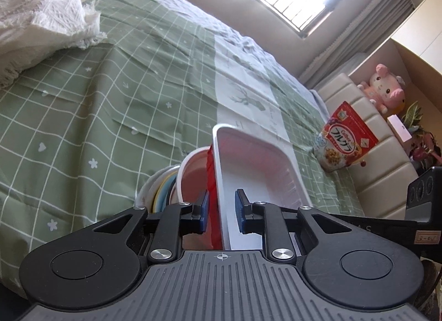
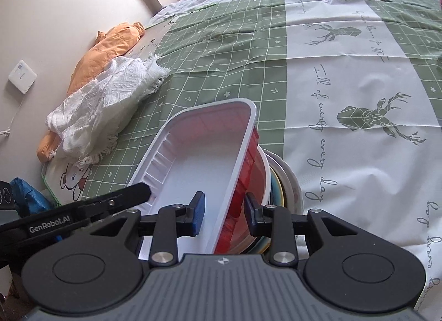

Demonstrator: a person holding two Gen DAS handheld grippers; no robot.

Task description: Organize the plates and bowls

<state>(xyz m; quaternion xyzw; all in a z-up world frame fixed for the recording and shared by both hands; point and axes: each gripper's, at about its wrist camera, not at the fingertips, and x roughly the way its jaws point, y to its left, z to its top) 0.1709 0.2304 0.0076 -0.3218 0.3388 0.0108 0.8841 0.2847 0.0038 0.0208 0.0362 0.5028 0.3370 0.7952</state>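
1. Bed [image 1: 96,105] with green checked cover; cereal bag [image 1: 345,138] by headboard.
2. Left tongs [image 1: 222,210] open, straddling the rim of the red-and-white rectangular tray [image 1: 257,166] (pads not touching).
3. Right tongs [image 2: 224,211] open around the opposite wall.
4. Tray stands tilted on stacked bowls [image 2: 287,182].

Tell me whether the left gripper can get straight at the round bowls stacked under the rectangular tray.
Probably not. The left gripper straddles the wall of the red-and-white rectangular tray, which sits on top of the round bowls and covers them; only their rims show beside it. The tray would have to come off first.
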